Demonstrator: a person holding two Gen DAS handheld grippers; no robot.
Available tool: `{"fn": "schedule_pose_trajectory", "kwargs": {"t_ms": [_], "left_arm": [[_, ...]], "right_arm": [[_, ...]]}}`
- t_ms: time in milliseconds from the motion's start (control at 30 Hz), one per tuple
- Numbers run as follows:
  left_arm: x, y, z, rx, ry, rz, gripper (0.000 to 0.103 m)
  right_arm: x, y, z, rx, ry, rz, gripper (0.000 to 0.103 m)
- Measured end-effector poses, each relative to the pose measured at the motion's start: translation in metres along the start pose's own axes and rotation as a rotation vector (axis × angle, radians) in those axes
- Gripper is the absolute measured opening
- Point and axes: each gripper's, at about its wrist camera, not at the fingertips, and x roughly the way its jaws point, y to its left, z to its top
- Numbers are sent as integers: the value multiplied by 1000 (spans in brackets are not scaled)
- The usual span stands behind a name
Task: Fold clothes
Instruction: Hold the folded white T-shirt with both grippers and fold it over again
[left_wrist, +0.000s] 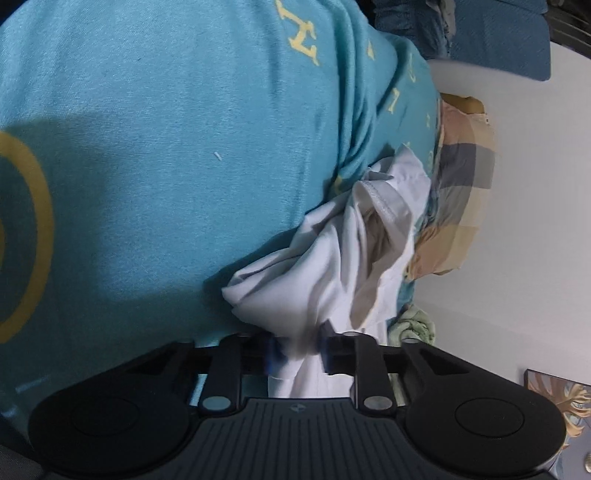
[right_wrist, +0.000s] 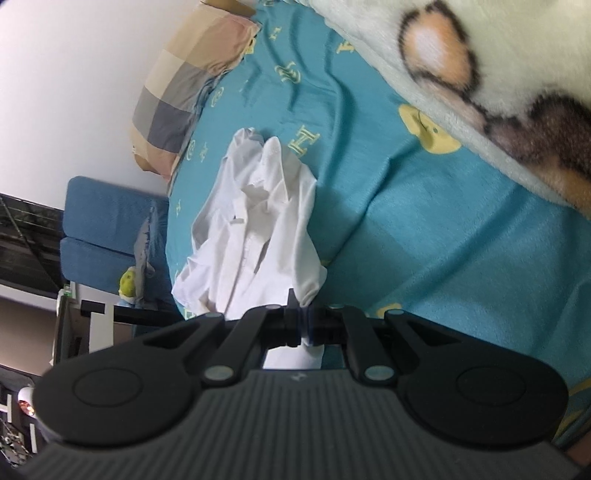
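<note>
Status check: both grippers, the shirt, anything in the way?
Left gripper shut on white shirt. Right gripper shut on it too. Shirt crumpled on teal bedsheet, unfolded. Checked pillow and fleece blanket beside it, not blocking.

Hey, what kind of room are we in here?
Most likely a bedroom: a teal bed sheet with yellow print, a checked pastel pillow and a plush cream cartoon-print blanket.

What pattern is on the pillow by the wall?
The pillow has large checks in beige, pink and grey; the right wrist view shows it best.
</note>
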Motion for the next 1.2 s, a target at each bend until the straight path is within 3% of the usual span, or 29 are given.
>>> {"fn": "schedule_pose_trajectory", "kwargs": {"t_ms": [300,400,733,900,1200], "left_arm": [[-27,-32,-9,63,10,-96,10],[-53,-40,-14,67,14,-110,10],[-139,-40,-51,85,24,-83,9],[-170,-40,-71,112,25,-67,9],[-205,-37,-96,118,16,-58,9]], "right_arm": [[-39,16,-9,46,-55,121,5],[-52,20,-15,61,-57,140,5],[-110,22,-40,57,-66,171,5],[-144,25,-53,-7,-87,151,5],[-170,14,-62,39,-81,182,5]]}}
